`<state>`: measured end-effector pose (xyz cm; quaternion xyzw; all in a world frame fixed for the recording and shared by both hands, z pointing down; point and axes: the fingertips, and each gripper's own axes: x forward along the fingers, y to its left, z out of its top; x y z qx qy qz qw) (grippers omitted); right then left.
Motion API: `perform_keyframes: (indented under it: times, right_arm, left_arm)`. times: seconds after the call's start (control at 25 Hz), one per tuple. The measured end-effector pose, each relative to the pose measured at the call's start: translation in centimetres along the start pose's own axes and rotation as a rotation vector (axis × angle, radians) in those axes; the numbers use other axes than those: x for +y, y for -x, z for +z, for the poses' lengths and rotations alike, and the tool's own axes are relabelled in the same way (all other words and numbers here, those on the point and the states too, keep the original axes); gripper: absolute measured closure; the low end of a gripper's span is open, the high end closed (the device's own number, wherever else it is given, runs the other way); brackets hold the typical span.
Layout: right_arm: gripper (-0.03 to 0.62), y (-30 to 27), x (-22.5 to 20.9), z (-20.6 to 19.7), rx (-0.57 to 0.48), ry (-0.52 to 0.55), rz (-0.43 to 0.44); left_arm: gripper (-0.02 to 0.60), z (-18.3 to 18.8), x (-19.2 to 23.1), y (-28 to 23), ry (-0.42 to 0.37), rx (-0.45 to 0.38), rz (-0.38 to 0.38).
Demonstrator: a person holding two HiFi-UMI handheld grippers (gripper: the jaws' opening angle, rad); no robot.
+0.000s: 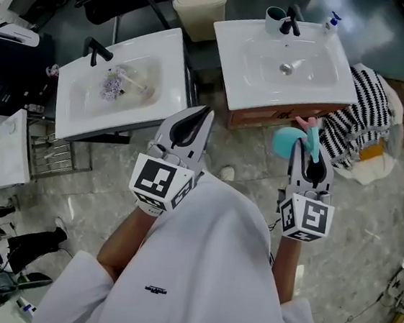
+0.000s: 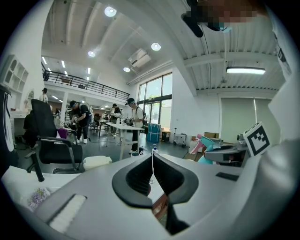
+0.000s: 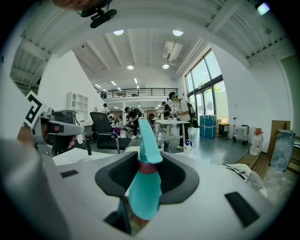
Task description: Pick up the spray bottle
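Your right gripper [image 1: 311, 156] is clamped on the teal plastic spray bottle with a pink trigger [image 1: 288, 141], right of centre in the head view. The bottle is probably light, stiff and slippery, so grip it at the neck collar. Your left gripper [image 1: 203, 115] is closed and empty.

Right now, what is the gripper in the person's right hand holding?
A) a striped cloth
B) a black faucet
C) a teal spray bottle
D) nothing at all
C: in the right gripper view the teal spray bottle sits clamped between the jaws of the right gripper, and the head view shows it lifted in front of the sink cabinet.
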<state>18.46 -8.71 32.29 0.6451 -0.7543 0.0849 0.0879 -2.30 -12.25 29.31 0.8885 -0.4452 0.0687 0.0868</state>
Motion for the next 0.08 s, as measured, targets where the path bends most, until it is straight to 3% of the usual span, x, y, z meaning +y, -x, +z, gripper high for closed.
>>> perform_keyframes:
  times: [0.08]
  right_arm:
    - [0.471, -0.20, 0.03, -0.01, -0.002, 0.004, 0.004]
  left_arm:
    - [0.574, -0.05, 0.01, -0.13, 0.000, -0.001, 0.000]
